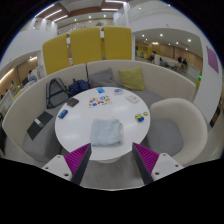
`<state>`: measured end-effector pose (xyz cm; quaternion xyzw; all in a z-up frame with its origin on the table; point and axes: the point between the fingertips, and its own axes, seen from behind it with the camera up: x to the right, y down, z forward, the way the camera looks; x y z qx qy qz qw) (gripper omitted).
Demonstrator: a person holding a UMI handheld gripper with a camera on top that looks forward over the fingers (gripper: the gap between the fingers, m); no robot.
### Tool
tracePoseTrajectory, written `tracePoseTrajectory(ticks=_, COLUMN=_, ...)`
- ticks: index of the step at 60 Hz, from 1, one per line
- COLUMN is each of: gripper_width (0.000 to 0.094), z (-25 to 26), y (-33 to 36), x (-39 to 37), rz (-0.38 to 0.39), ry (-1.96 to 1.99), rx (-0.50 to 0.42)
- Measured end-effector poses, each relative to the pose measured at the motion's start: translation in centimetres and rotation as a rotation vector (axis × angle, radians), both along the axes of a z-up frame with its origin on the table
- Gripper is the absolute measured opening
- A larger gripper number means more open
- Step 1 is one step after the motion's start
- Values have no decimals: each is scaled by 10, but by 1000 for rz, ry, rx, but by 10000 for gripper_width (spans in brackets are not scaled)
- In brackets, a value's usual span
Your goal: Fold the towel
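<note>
Grey folded cloth towel [107, 131] lay on the round white table [80, 125], straight ahead of and beyond the magenta-padded gripper [113, 160], not touching. Fingers were spread, holding nothing. Towel's near edge faced them; bare tabletop around it, small clutter farther back.

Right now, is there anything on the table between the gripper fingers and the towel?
Nothing visible. The towel lies on the white table just beyond the open gripper; the small items sit farther back, behind it.
</note>
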<state>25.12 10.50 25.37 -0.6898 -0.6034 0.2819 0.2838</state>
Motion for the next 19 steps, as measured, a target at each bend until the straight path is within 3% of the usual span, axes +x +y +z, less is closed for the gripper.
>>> tracePoseTrajectory(ticks=19, gripper_width=874, z=-5, y=-19, x=3, rz=35, ry=5, rx=12)
